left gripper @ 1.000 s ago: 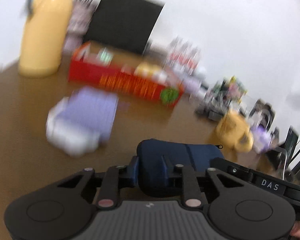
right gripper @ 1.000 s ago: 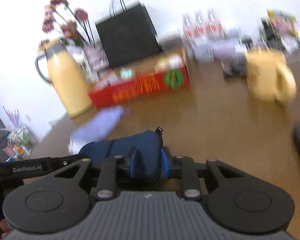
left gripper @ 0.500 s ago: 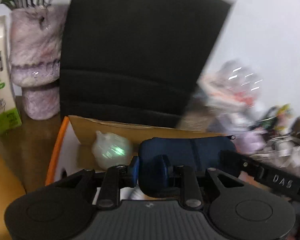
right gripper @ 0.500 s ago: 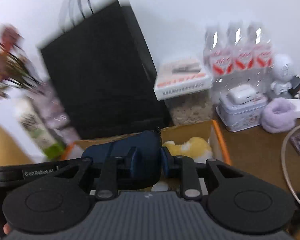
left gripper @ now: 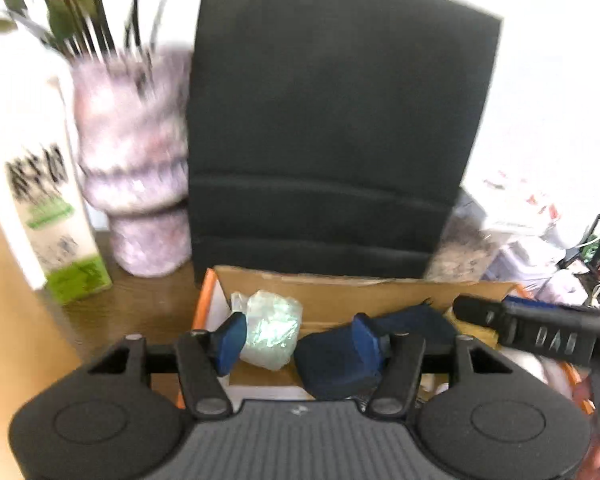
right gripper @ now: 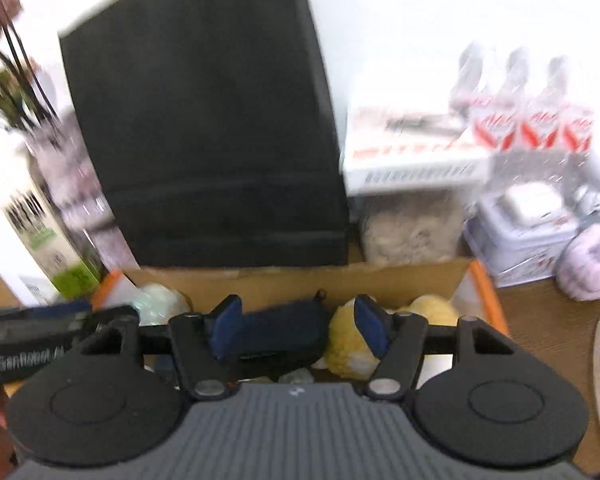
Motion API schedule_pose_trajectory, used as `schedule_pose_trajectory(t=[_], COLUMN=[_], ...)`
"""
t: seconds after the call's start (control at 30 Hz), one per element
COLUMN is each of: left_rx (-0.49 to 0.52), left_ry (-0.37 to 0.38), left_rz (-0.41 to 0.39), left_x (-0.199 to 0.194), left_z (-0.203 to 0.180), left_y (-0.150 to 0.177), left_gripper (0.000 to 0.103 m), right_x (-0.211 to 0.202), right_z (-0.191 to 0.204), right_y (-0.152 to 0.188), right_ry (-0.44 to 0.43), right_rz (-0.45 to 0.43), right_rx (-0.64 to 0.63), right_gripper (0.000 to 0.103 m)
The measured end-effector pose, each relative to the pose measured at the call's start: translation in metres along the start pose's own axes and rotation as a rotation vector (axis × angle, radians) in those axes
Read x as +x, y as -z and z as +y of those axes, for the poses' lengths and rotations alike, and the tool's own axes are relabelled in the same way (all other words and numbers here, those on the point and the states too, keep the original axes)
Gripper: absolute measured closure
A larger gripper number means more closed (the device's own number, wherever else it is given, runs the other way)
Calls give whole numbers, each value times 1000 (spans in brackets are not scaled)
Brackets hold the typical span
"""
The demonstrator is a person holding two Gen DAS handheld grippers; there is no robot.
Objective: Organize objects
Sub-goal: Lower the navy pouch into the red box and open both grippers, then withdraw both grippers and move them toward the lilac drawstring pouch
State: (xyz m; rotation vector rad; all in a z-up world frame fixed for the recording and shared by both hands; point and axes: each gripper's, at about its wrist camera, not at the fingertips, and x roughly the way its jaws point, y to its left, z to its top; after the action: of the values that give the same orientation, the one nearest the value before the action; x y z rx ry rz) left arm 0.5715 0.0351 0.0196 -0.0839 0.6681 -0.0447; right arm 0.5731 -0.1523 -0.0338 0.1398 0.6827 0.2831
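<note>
Over the box: both my tools hang above the cardboard box [right gripper: 300, 280] with the orange rim, right in front of the black paper bag [left gripper: 332, 120].
Step in hand: letting go of the blue pouch [left gripper: 340, 360], I'd say. It sits down in the box now, between the crinkly plastic bundle [left gripper: 272, 328] and the yellow plush toy [right gripper: 348, 344].
Left tool [left gripper: 298, 338]: jaws have just been opening; they're spread, one pad against the pouch's end, the other clear of it, so no squeeze.
Right tool [right gripper: 298, 328]: same deal, jaws have just been opening, pouch lying loose between the pads.
Next move: I reckon both tools back straight up and out without snagging the zipper pull or the box wall, then go hunting for the next loose item on the surface [right gripper: 540, 320].
Hard to see: the box floor is mostly hidden behind my tool bodies, so I can't tell if the pouch lies flat. Carton, vase and bottles in the back are smeared with blur.
</note>
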Motion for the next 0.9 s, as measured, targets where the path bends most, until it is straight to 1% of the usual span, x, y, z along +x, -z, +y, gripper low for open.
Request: schedule_pose_trajectory(t=[0.07, 0.13, 0.17, 0.23, 0.27, 0.3, 0.33, 0.37, 0.4, 0.43, 0.5, 0.53, 0.57, 0.6, 0.67, 0.73, 0.77, 0.8, 0.87, 0.9], left_rx=[0, -4, 2, 29, 40, 48, 56, 54, 48, 30, 8, 8, 18, 24, 4, -22, -31, -36, -49, -49], left_ry=[4, 57, 89, 131, 135, 134, 138, 147, 163, 186, 189, 174, 154, 131, 78, 2, -33, -39, -22, -12], left_rz=[-55, -105, -124, -170, -203, -233, -263, -284, -299, -307, -302, -287, -264, -238, -162, -106, -103, -114, -133, -139], left_x=[-40, -81, -104, -151, -176, -199, -225, -248, -264, -284, -311, -323, -330, -336, -342, -339, -341, -342, -347, -350], left_z=[-7, -12, -16, -23, -26, -28, -31, -33, -33, -32, -29, -29, -28, -27, -24, -22, -24, -26, -30, -33], left_y=[5, 14, 22, 46, 64, 83, 108, 131, 152, 179, 219, 241, 255, 268, 288, 298, 302, 304, 307, 307], left_gripper=[40, 28, 26, 23, 22, 18, 13, 12, 10, 8, 6, 6, 6, 6, 6, 7, 7, 7, 7, 7], right_x=[-33, -75, -99, -147, -170, -196, -222, -245, -265, -287, -319, -333, -347, -354, -374, -394, -403, -412, -426, -431], right_z=[1, 1, 0, -2, -4, -7, -12, -17, -21, -26, -28, -28, -28, -27, -24, -26, -29, -32, -34, -33], right_y=[-5, -4, 0, 17, 28, 43, 61, 81, 100, 126, 172, 194, 217, 234, 267, 289, 296, 299, 302, 302], right_ry=[-3, 4, 3, -21, -40, -67, -100, -126, -141, -139, -102, -91, -77, -67, -32, 10, 15, 8, -7, 1], right_rz=[-38, -87, -109, -154, -174, -196, -218, -238, -254, -271, -287, -284, -276, -258, -214, -190, -185, -191, -212, -224], right_rx=[-13, -35, -43, -42, -40, -37, -31, -15, 8, 36, 77, 79, 71, 47, -83, -145, -140, -123, -86, -85], right_gripper=[35, 28, 26, 14, 10, 3, 1, 0, 0, 0, 0, 0, 0, 0, 0, 0, 0, 0, 0, 0])
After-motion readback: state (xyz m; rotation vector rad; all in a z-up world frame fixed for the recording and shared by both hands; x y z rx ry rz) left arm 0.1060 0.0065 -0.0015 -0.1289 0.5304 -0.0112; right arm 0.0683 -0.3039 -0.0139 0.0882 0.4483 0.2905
